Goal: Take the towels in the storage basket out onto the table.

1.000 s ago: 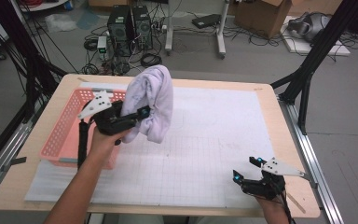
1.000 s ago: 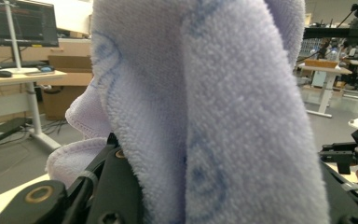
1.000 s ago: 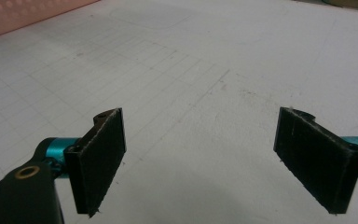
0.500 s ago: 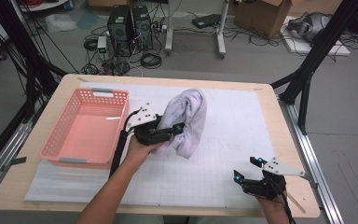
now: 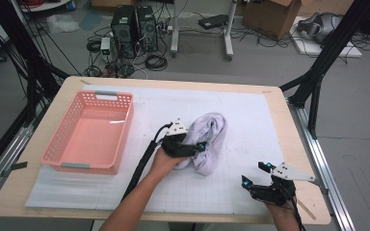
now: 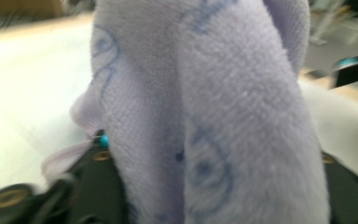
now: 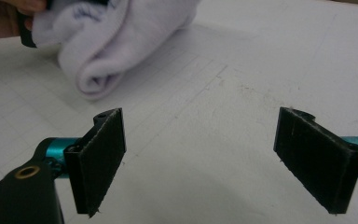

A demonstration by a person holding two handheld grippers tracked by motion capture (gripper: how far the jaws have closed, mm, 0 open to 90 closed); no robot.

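Looks like the set-down part of moving a pale lilac fluffy towel with a blue line print (image 5: pixel 211 139). Bundled up loosely and resting on the white gridded foam mat (image 5: pixel 250 110), near the middle of the light wooden table (image 5: pixel 289 144). A bit to the right of the pink plastic lattice basket (image 5: pixel 101 167) and clear of it. Not in the basket, then, so probably meant for spreading or folding out on the open mat.

Left gripper (image 5: pixel 198 147) lying low against the near-left side of the bundle, pointing into it. Jaws partway apart and just been opening, with thick folds of the towel (image 6: pixel 214 116) packed between them. Can't tell whether pressing on the cloth or merely buried in it: too fluffy, too close up. Reads as a letting-go, given the bundle's weight down on the mat.

Right gripper (image 5: pixel 255 174) parked near the front right corner of the mat, well apart from the towel. Jaws spread wide, nothing between them but bare mat, with the towel (image 7: pixel 116 42) off at the upper left of the right gripper view. Aimed roughly towards the bundle, so probably waiting for a free edge or corner to grab.

Guessing at the next bit: finding an edge in that lump. No obvious corner sticking out, just a rolled fold facing the right gripper, so likely some fishing around. Worth pinching just one layer, otherwise risking a drag of the whole heap across the mat.
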